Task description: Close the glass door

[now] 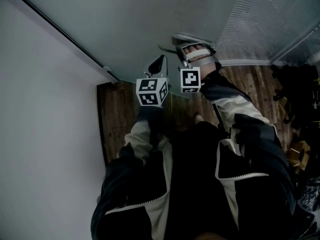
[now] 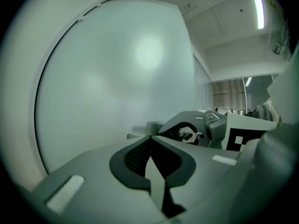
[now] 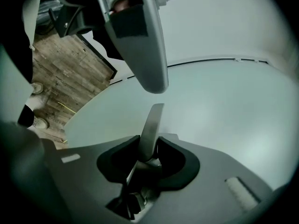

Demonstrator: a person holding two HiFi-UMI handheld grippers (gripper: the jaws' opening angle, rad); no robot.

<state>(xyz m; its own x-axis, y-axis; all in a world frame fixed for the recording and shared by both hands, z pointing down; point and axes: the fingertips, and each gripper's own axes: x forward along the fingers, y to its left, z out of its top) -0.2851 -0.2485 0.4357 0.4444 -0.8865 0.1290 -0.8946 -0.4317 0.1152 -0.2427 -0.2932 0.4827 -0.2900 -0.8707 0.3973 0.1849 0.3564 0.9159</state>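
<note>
The frosted glass door [image 1: 150, 19] fills the 12 o'clock part of the head view. Its dark edge line [image 1: 60, 31] runs from 10 o'clock down towards the centre, with a white wall [image 1: 40, 134] beyond it at 9 o'clock. A wooden floor [image 1: 120, 114] shows below the door, around the person's dark and pale jacket [image 1: 230, 149].

The left gripper [image 1: 159, 63] is held up just beside the pane, near the middle of the head view. In its own view the jaws of the left gripper [image 2: 149, 138] are pressed together with nothing between them, and the glass [image 2: 117, 78] spreads from 9 to 12 o'clock right in front of them. Whether the tips touch the pane cannot be told.

The right gripper [image 1: 187, 41] sits just at 3 o'clock of the left one, close against the door, with the person's hand [image 1: 197, 54] behind it. In its own view the right gripper [image 3: 149, 141] has its jaws closed narrowly on a thin flat metal strip [image 3: 153, 120] that stands up between the dark pads. Whether that strip belongs to the door cannot be told. The pale pane [image 3: 224, 106] lies behind it from 1 to 4 o'clock, and the floor [image 3: 65, 73] shows at 9 o'clock.
</note>
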